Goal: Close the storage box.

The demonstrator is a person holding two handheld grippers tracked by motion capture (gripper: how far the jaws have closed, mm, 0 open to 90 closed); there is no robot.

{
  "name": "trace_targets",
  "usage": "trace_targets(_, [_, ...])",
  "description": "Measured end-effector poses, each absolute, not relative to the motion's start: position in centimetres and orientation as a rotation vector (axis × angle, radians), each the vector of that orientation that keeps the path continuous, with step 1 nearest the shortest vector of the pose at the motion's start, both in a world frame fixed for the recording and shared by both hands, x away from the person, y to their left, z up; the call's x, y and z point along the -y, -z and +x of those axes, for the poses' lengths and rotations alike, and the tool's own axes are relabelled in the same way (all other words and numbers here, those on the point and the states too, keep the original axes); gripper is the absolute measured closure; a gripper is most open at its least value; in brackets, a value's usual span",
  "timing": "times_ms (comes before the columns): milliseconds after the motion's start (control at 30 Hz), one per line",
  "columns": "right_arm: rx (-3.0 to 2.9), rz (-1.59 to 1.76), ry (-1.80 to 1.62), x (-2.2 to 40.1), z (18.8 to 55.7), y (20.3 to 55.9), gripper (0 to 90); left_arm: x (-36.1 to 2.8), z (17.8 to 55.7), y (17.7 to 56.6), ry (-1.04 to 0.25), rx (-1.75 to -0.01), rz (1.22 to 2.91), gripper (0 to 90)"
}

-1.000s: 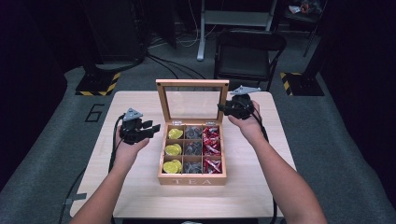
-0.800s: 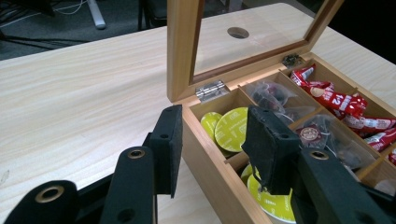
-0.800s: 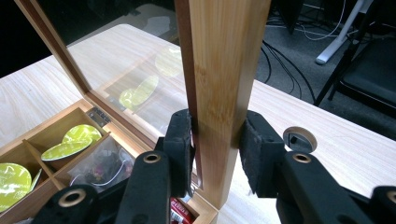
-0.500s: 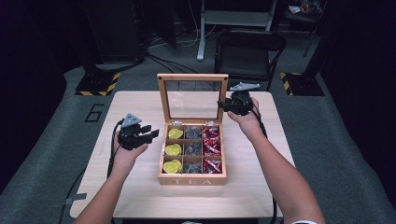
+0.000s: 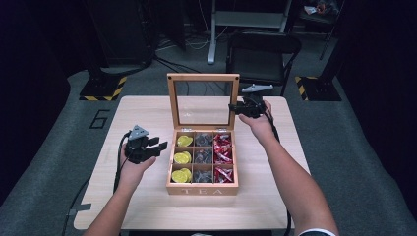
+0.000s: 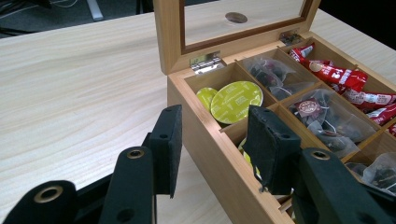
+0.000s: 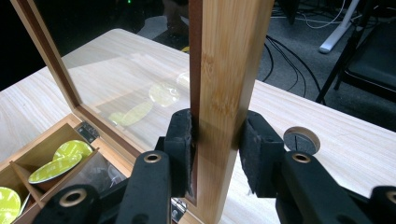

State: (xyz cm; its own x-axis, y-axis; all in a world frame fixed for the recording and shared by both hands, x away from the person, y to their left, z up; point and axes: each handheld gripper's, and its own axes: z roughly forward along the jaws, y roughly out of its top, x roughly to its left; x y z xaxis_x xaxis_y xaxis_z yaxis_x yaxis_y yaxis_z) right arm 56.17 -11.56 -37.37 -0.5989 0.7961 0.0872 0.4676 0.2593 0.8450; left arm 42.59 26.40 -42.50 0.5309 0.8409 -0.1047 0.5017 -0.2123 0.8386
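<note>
A pale wooden table (image 5: pixel 147 115) stands on grey carpet, its top light-grained. Resting on it, near the front edge and about midway across, is a wooden tea box (image 5: pixel 202 187) with its glass-paned lid (image 5: pixel 202 78) upright. A round cable hole (image 7: pixel 301 140) sits in the tabletop just beyond the box.

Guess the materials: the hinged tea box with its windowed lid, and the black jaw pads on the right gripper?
Tea box: light wood, likely bamboo, smooth satin finish; fine straight grain shows. Windowed lid: same wood framing a clear pane, glass or acrylic, which reflects the yellow capsules. Right gripper pads: matte black foam or rubber, by their rough edges.
</note>
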Motion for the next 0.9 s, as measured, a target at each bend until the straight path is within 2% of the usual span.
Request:
trace_targets(467, [-2.174, 1.208, -1.269, 11.4, 57.3, 37.6, 64.5, -26.4, 42.0, 43.9, -0.442, -1.11, 1.87, 56.2])
trace_targets(900, [-2.166, 1.198, -1.238, 11.2, 56.8, 37.5, 64.0, -26.8, 41.5, 44.3, -0.432, -1.138, 1.849, 54.8])
